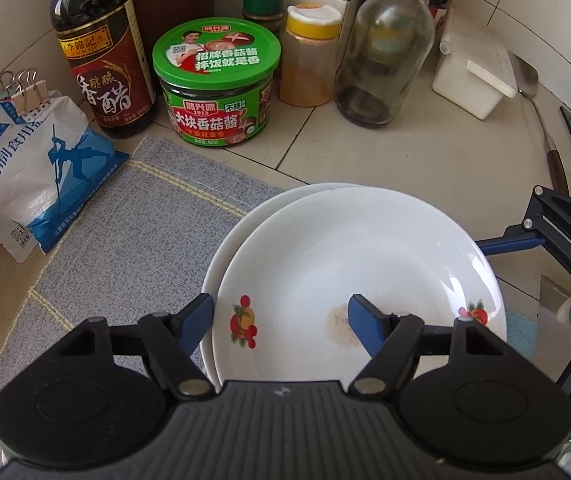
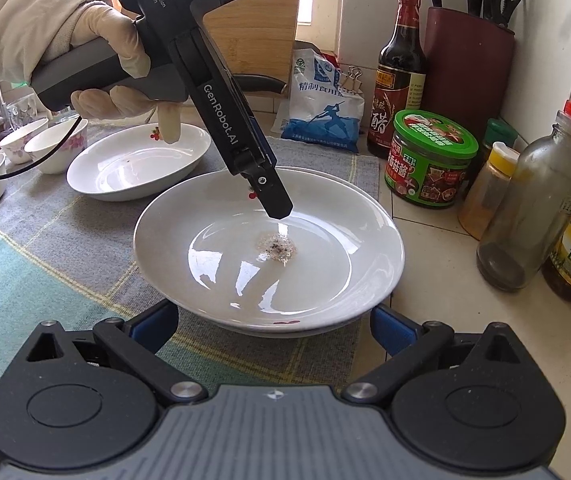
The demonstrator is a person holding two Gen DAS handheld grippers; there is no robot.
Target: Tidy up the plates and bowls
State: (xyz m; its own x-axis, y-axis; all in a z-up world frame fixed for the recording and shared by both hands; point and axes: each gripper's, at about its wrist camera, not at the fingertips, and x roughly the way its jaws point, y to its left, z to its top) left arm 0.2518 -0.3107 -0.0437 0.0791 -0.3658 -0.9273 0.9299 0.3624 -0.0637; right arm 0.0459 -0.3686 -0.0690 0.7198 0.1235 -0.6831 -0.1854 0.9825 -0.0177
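Note:
A white plate with fruit prints (image 1: pixel 325 248) lies stacked on a second white plate (image 1: pixel 221 252) on the grey mat; the stack also shows in the right wrist view (image 2: pixel 325 220), with a brown stain in the middle. My left gripper (image 1: pixel 281 316) is open, one finger outside the rim, one over the plate's inside. My right gripper (image 2: pixel 275 324) is open and empty at the stack's near rim. A white oval dish (image 2: pixel 133 164) and several small floral bowls (image 2: pixel 45 144) stand at the back left.
A vinegar bottle (image 1: pixel 101 48), a green-lidded sauce jar (image 1: pixel 217 80), a spice jar (image 1: pixel 309 56), a glass bottle (image 1: pixel 385 44), a salt bag (image 1: pixel 33 168) and a white box (image 1: pixel 473 72) line the tiled wall. A knife block (image 2: pixel 465 52) stands in the corner.

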